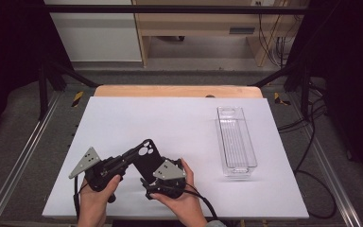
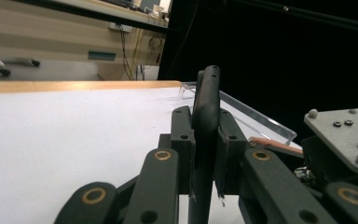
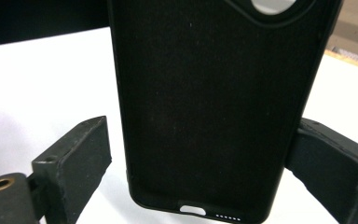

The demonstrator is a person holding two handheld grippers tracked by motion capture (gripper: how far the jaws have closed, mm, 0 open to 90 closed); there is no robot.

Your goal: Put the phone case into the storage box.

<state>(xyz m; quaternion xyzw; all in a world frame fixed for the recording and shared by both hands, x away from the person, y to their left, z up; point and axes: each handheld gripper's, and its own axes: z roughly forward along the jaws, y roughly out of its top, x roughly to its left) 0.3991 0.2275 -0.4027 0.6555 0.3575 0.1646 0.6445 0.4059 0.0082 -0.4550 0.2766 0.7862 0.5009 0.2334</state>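
Observation:
A black phone case (image 1: 144,158) with a camera cut-out is held off the white table sheet (image 1: 179,118) at the near left. My left gripper (image 1: 133,157) is shut on its long edge. In the left gripper view the pads (image 2: 184,140) pinch the thin case (image 2: 207,93), which stands edge-on. My right gripper (image 1: 147,178) is at the case's bottom end, open. In the right gripper view the case's back (image 3: 214,107) hangs between the two jaws. The left finger (image 3: 81,158) stands clear of it and the right finger (image 3: 328,168) is close beside it.
A clear, long plastic tray (image 1: 253,151) lies on the right half of the sheet, lengthwise away from me, also seen as the tray (image 2: 256,119) in the left gripper view. Metal rails and cables flank the table.

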